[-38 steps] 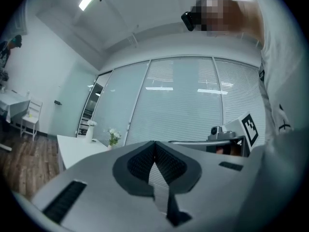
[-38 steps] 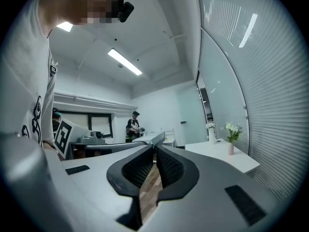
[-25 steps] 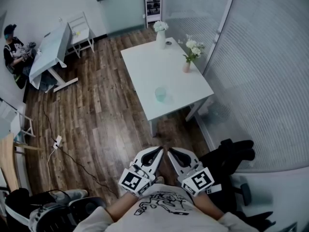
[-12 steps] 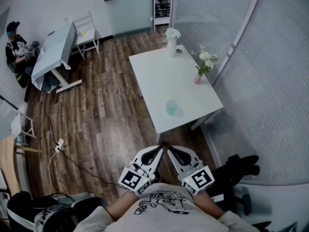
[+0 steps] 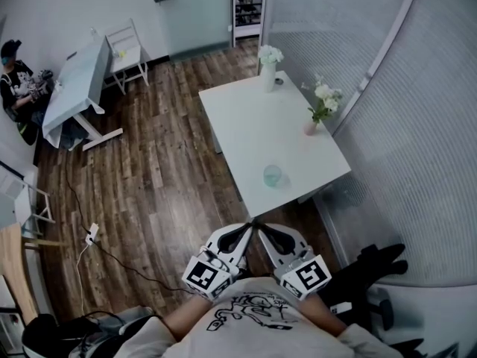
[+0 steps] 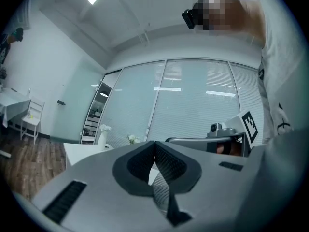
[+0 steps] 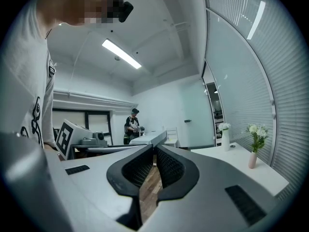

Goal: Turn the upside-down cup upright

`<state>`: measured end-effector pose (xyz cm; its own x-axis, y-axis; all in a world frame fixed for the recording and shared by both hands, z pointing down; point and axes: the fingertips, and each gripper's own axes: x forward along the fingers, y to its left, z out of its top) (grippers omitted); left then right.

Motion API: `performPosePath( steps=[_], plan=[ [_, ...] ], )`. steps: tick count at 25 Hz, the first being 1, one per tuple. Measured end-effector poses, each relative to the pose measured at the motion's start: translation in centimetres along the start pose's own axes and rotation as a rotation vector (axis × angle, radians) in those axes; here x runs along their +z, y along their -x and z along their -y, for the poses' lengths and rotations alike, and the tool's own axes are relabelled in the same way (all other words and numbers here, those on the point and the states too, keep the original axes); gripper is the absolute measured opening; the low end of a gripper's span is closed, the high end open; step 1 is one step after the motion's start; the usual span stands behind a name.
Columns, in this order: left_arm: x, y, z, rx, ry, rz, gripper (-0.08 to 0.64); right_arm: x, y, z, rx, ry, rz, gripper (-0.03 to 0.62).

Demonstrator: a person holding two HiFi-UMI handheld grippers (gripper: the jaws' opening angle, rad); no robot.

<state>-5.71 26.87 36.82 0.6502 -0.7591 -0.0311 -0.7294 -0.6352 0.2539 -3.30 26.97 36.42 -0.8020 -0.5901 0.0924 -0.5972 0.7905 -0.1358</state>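
Observation:
A small pale green translucent cup [image 5: 273, 175] stands on the white table [image 5: 253, 125], close to its near edge; it is too small here to tell which way up it is. My left gripper [image 5: 247, 230] and right gripper [image 5: 261, 230] are held side by side low in the head view, well short of the table. Both are shut with nothing between the jaws. In the left gripper view the left gripper [image 6: 154, 144] has its pads together. In the right gripper view the right gripper [image 7: 154, 150] shows only a thin slit. Neither gripper view shows the cup.
A white vase of flowers [image 5: 268, 71] and a pink vase of flowers [image 5: 312, 124] stand on the table's far and right sides. Blinded glass walls run along the right. A black office chair [image 5: 373, 263] is at lower right. A second table [image 5: 74, 84], a white chair [image 5: 128, 47], a seated person [image 5: 16, 80] and a floor cable [image 5: 89, 236] lie left.
The table and cup have drawn nearer and shifted right and down in the head view. Both grippers keep their place at the bottom of that view, still shut.

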Motion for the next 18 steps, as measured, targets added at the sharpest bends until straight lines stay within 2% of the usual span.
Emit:
performPosePath(
  steps=[7, 18],
  plan=[
    [-0.8, -0.4, -2.1, -0.014, 0.026, -0.026, 0.003, -0.9, -1.4, 0.9, -0.036, -0.02, -0.013, 0.046],
    [-0.1, -3.3, -2.7, -0.06, 0.038, -0.038, 0.003, -1.1, -1.8, 4.1, -0.097, -0.043, -0.021, 0.046]
  ],
)
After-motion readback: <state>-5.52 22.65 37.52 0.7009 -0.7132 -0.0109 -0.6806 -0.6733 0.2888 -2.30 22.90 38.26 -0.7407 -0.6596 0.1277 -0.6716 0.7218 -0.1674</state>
